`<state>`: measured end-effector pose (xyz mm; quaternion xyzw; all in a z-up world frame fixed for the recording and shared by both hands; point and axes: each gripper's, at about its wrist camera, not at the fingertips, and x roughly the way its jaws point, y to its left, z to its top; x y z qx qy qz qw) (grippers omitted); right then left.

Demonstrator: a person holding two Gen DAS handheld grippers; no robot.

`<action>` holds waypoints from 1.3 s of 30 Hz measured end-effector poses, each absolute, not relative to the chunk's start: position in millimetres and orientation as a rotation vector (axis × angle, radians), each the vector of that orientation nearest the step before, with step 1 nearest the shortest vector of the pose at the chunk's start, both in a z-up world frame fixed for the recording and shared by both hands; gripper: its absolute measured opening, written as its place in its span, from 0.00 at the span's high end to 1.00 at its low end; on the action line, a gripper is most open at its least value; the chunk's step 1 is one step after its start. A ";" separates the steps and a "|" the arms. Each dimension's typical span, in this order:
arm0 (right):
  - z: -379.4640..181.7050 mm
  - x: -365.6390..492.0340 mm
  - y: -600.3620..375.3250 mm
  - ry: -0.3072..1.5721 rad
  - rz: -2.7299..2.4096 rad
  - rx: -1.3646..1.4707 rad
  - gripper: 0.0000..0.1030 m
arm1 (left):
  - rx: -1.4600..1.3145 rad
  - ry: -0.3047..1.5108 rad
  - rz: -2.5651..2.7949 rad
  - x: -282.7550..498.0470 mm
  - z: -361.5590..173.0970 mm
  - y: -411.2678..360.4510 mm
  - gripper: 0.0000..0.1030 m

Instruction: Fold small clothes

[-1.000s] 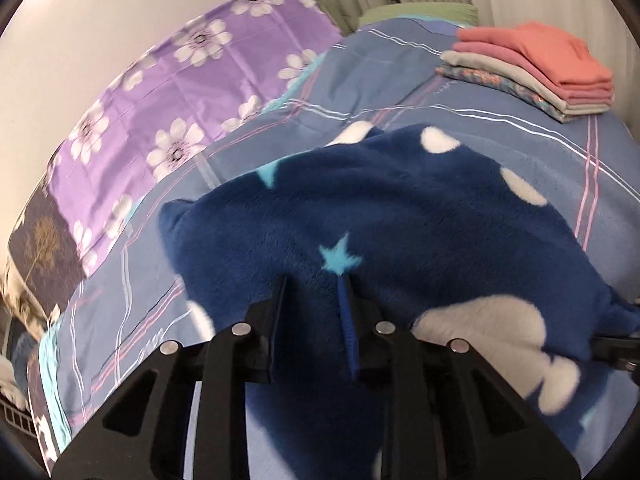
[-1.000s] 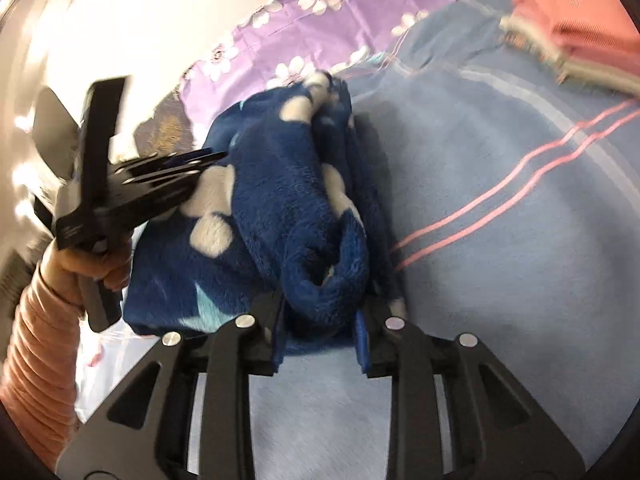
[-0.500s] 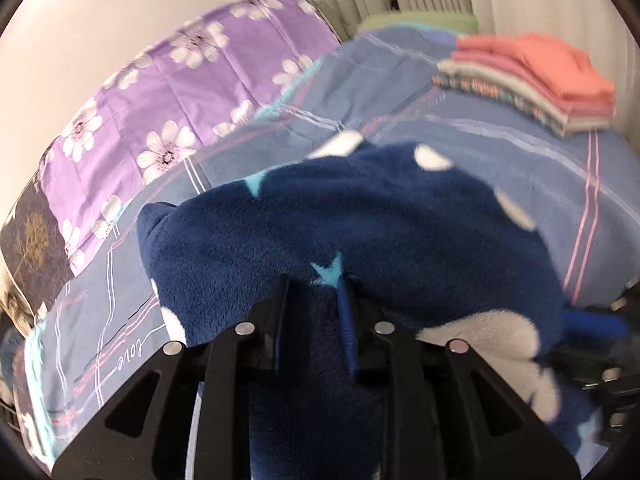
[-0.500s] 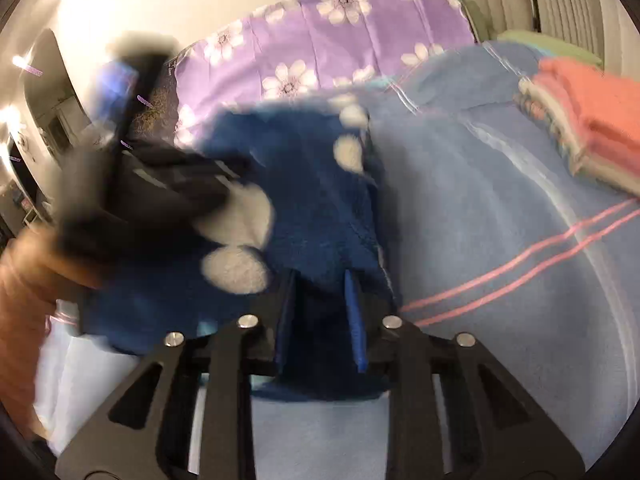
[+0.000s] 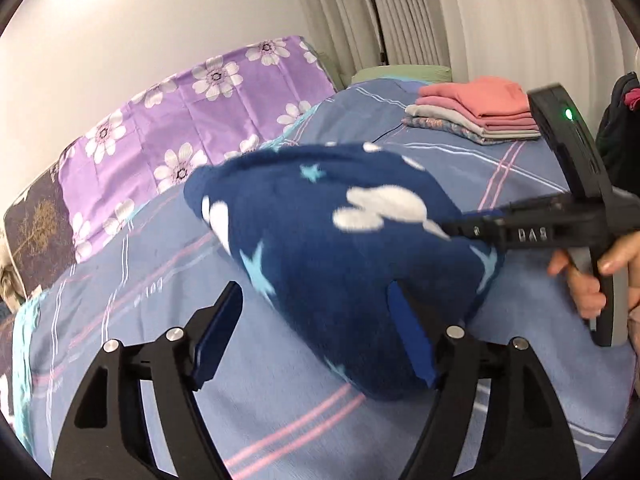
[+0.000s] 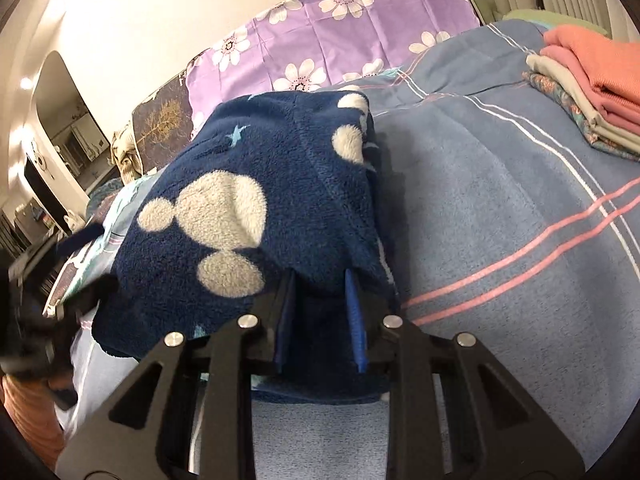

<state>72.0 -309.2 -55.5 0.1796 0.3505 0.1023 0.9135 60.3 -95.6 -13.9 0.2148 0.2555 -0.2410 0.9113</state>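
The fleece [image 5: 344, 248] is a dark blue garment with white blobs and pale blue stars. It lies bunched and partly folded on the bed [image 5: 280, 420], on a blue cover with pink and white stripes.

Left claw [image 5: 316, 332]: the jaws stand wide and have just been opening. The right pad lies against the near edge of the fleece; the left pad stands clear over the bare cover. Part of the fleece lies between the jaws, but the pads do not press on it. In the right wrist view this claw appears only as a dark blur at the left edge [image 6: 36, 312].

Right claw [image 6: 320, 320]: the jaws stand narrow and clamp a fold of the fleece between the blue pads. In the left wrist view this claw [image 5: 476, 228] enters from the right, level, with its tips buried in the fleece edge. A hand [image 5: 592, 276] grips its handle, and a green lamp is lit on its body.

Surroundings:
- A stack [image 5: 480, 116] of folded clothes, coral on top, then grey, then a patterned piece, lies on the far right of the bed, well apart from the fleece.
- A purple sheet [image 5: 192, 112] with white flowers lies along the far left side of the bed, by the wall.
- White curtains [image 5: 460, 12] hang behind the bed.
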 end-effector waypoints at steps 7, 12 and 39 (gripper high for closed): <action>-57.9 69.5 -307.0 0.718 0.208 0.371 0.76 | 0.339 0.530 -0.517 50.3 -5.0 -83.0 0.20; -57.3 70.2 -304.4 0.717 0.201 0.357 0.76 | 0.424 0.536 -0.503 39.6 -26.1 -89.7 0.14; -57.7 69.2 -300.3 0.711 0.220 0.354 0.76 | 0.372 0.630 -0.384 61.4 -51.7 -92.2 0.60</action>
